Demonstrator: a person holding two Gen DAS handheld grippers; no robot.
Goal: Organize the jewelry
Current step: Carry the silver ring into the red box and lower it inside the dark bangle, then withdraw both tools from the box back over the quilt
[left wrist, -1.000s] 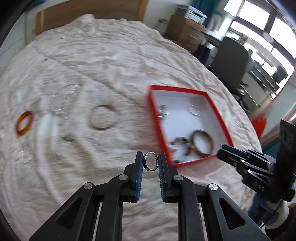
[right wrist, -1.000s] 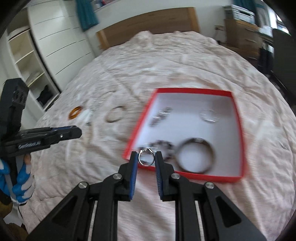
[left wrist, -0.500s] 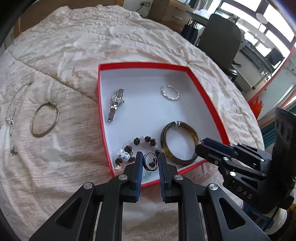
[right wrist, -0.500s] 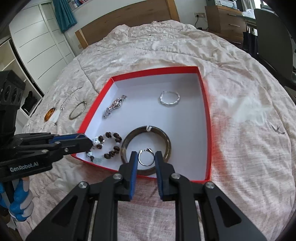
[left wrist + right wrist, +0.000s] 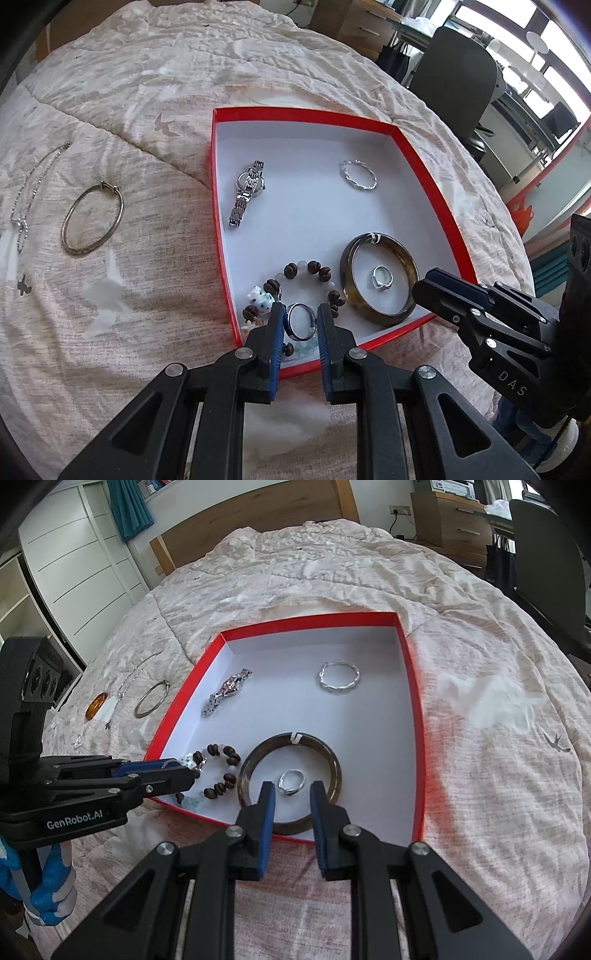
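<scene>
A red box (image 5: 306,113) with a white floor lies on the bed. My left gripper (image 5: 300,310) hangs over its near left corner, above a brown bead bracelet (image 5: 314,267). A plain silver ring (image 5: 301,326) stands upright between its pads, and the jaws are opening. My right gripper (image 5: 291,788) is open over the box's near edge. A small silver ring (image 5: 291,781) lies loose on the floor just past its tips, inside a dark bangle (image 5: 332,760).
A silver watch (image 5: 247,192) and a twisted silver bangle (image 5: 358,175) also lie in the box. Left of the box on the quilt are a thin metal bangle (image 5: 92,218), a chain necklace (image 5: 26,206) and an amber ring (image 5: 95,705). An office chair (image 5: 458,85) stands beyond the bed.
Both grippers came forward and down over the box. The right gripper let its small ring go, and it now lies inside the dark bangle. The left gripper still has its ring between the pads.
</scene>
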